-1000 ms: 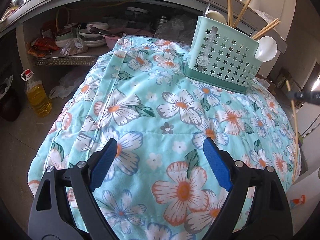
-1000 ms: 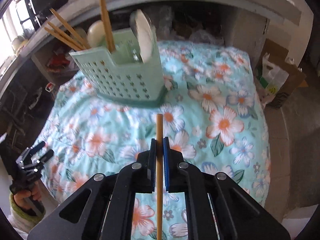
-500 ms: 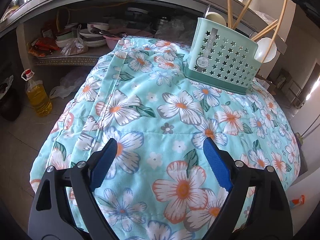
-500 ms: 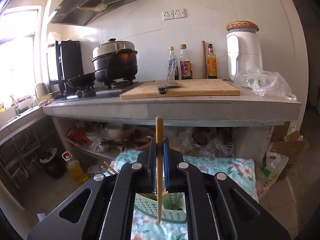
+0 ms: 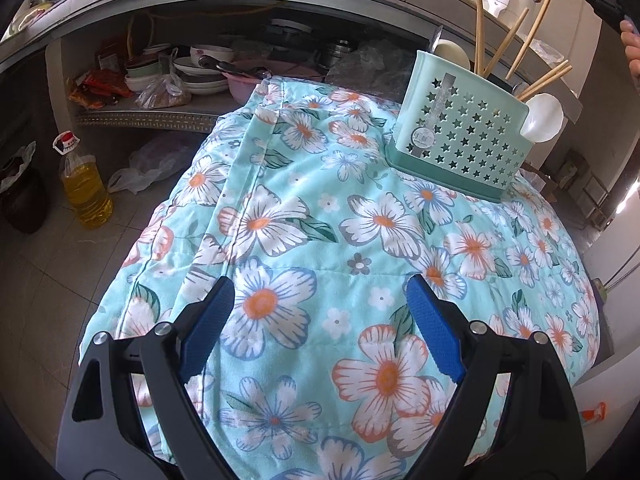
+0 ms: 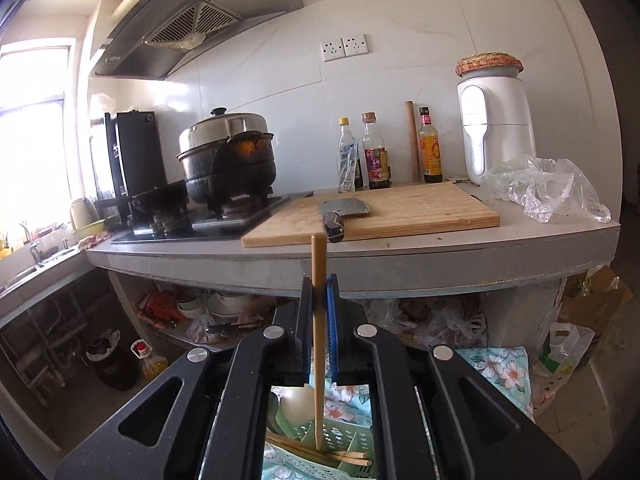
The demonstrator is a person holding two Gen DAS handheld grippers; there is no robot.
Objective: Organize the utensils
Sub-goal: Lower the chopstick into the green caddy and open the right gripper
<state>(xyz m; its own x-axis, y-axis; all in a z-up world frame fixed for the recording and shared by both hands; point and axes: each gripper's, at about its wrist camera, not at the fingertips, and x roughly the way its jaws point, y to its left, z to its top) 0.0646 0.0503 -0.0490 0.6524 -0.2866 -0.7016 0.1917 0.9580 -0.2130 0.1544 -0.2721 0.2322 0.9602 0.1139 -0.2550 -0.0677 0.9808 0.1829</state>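
We see a green star-punched utensil caddy (image 5: 456, 136) standing near the far right corner of a table draped in a floral cloth (image 5: 304, 248). A round sticker and a grey label strip sit on its front wall, but their print is too small for us to read. Chopsticks (image 5: 496, 52) and a white spoon (image 5: 542, 118) stand inside it. Our right gripper (image 6: 320, 280) is pinched tight on one wooden chopstick (image 6: 319, 320), upright, its lower tip directly above the caddy's compartments. Our left gripper (image 5: 316, 312) hangs over the cloth's near edge, jaws spread wide, holding nothing. On the counter (image 6: 400, 256) behind, bottle labels stay unreadable to us.
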